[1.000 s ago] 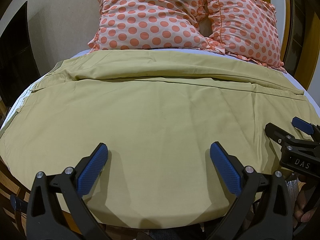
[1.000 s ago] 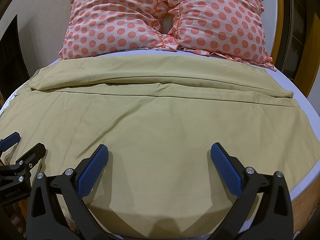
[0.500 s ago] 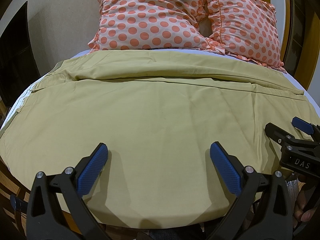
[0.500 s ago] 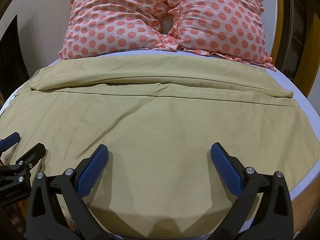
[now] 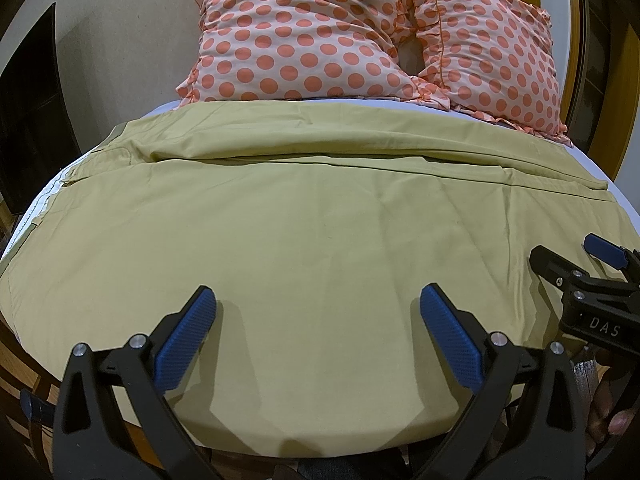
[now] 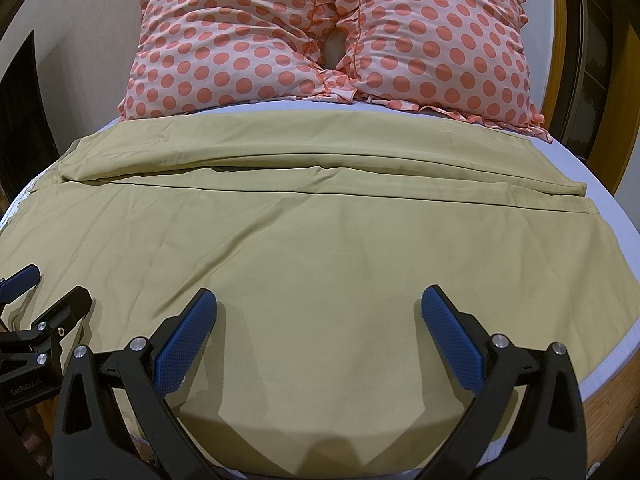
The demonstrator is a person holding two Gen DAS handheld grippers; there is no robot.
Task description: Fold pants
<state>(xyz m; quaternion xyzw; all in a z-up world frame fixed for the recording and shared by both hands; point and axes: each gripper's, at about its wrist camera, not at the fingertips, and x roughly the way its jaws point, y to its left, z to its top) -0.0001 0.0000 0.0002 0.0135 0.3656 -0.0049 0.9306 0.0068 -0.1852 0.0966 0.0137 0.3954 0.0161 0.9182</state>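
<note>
Khaki pants (image 5: pixel 320 220) lie spread flat across the bed, waistband at the left and leg hems at the right; the far leg lies along the pillows and the near leg reaches the bed's front edge. They also fill the right wrist view (image 6: pixel 320 240). My left gripper (image 5: pixel 318 312) is open and empty above the near leg's front edge. My right gripper (image 6: pixel 320 312) is open and empty above the same leg, further right. Each gripper shows at the side of the other's view: the right (image 5: pixel 568 256), the left (image 6: pixel 52 292).
Two pink pillows with orange dots (image 5: pixel 360 40) (image 6: pixel 320 40) rest against the wall at the head of the bed. White sheet (image 6: pixel 592 184) shows to the right of the hems. The wooden bed frame (image 6: pixel 600 396) runs along the front edge.
</note>
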